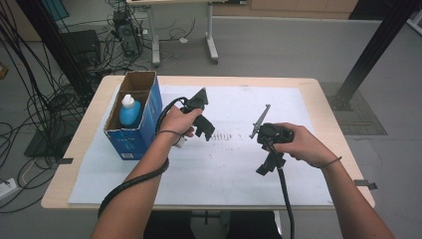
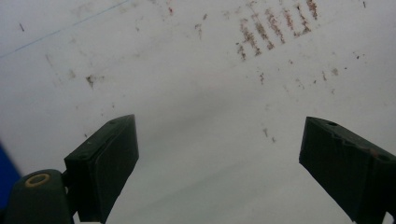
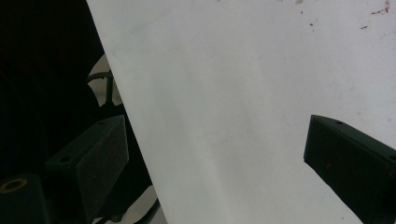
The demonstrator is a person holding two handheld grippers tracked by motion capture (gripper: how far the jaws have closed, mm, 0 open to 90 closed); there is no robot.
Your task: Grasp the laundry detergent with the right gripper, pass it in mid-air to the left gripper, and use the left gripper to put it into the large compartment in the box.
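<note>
Two black grippers, left [image 1: 204, 130] and right [image 1: 264, 167], gape wide, holding nothing; one white-capped blue bottle [image 1: 130, 111] at nine o'clock sits half-hidden in my blue-sided cardboard box [image 1: 148, 119].

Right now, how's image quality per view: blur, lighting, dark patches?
High view: evenly lit, slightly soft, with the blue bottle in its cardboard box readable. Left gripper view: white sheet hazy, reddish marks smeared, jaws sharper. Right gripper view: sheet washed out, the area past the table edge nearly black.
</note>
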